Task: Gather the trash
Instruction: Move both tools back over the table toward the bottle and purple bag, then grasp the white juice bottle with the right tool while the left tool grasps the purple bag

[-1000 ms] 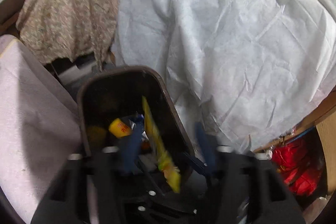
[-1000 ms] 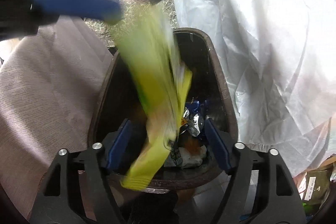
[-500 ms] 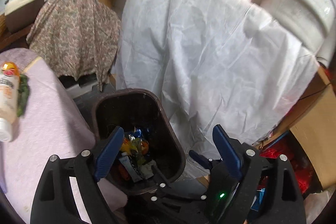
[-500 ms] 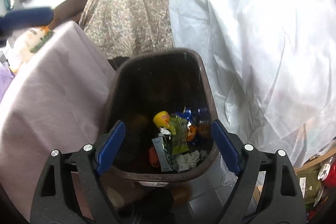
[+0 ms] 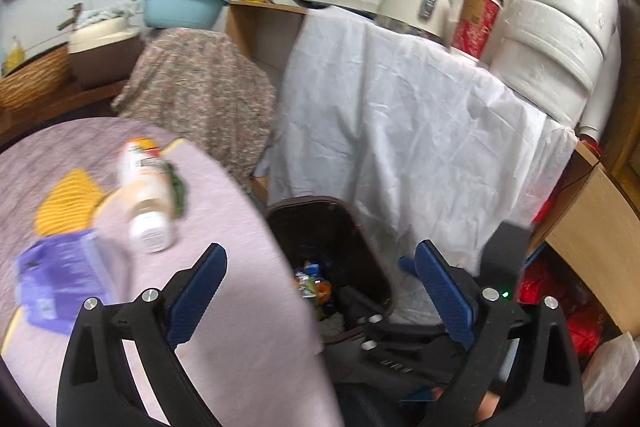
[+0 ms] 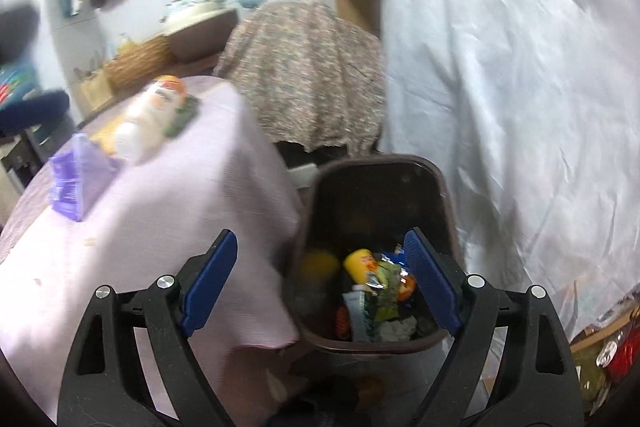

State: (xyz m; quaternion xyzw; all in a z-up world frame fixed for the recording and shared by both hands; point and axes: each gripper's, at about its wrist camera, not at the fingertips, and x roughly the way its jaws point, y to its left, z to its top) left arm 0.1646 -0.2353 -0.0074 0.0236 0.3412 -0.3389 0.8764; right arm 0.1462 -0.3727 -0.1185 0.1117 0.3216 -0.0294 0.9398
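Left tongs (image 5: 318, 297): jaws wide apart, nothing between the pads; they have just been opening further. Right tongs (image 6: 320, 281): jaws likewise spread and empty, having just widened.

Brown bin (image 6: 448, 211) stands on the floor just beside the desk (image 6: 140, 227), at 3 o'clock of it in the right wrist view. Inside lie crumpled wrappers (image 6: 380, 291) and a yellow cup (image 6: 360, 261).

On the lilac-covered desk, toward 10 o'clock: a white bottle (image 5: 146, 203) lying on its side, a purple packet (image 5: 56, 283) nearer the camera, a yellow item (image 5: 66, 205) beside the bottle. Detail is motion-blurred.
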